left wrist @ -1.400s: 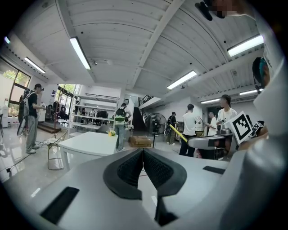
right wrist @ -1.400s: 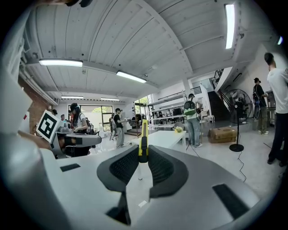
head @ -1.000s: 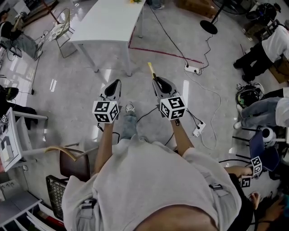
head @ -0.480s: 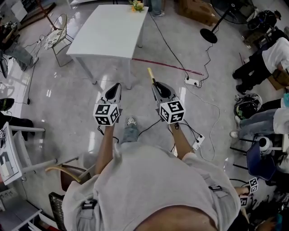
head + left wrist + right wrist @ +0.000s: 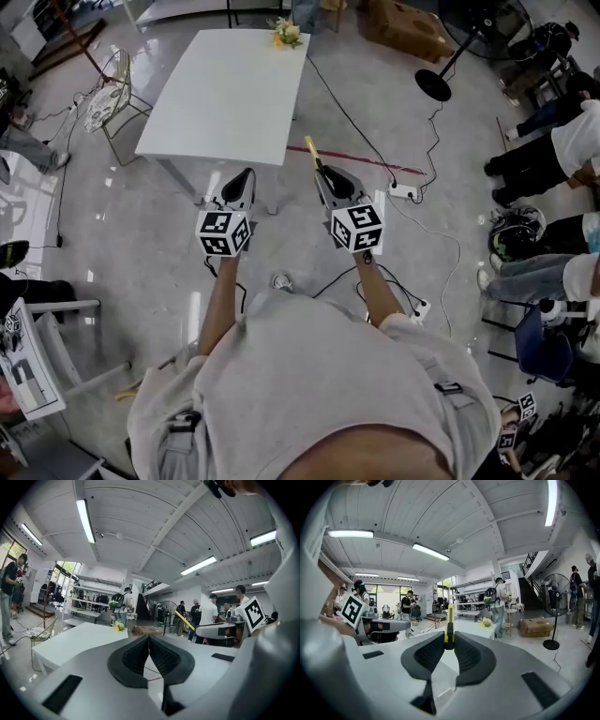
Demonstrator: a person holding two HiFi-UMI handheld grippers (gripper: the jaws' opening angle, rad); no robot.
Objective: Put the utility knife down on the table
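Two grippers, one in each hand, are pointing forward over a grey floor.

- One right gripper: its jaws are clamping one utility knife by the dark lower part. The yellow body is sticking out past the jaw tips. The knife is hanging in the air over the floor, just short of the table's near right corner and not touching the table.
- One left gripper: its jaws are pressing together with nothing between them. It is riding level with the right gripper, and the two are set apart.
- Two marker cubes, one sitting at the back of each gripper.
- One white table, standing ahead of both grippers, its top bare apart from the flowers.
- One small bunch of yellow flowers, sitting at the table's far edge.
- One wire chair, standing left of the table.
- One red line, running across the floor right of the table.
- One white power strip, lying near the red line with cables trailing from it.
- One standing fan and one cardboard box, standing further off to the right.
- Several people are sitting or standing at the right edge.
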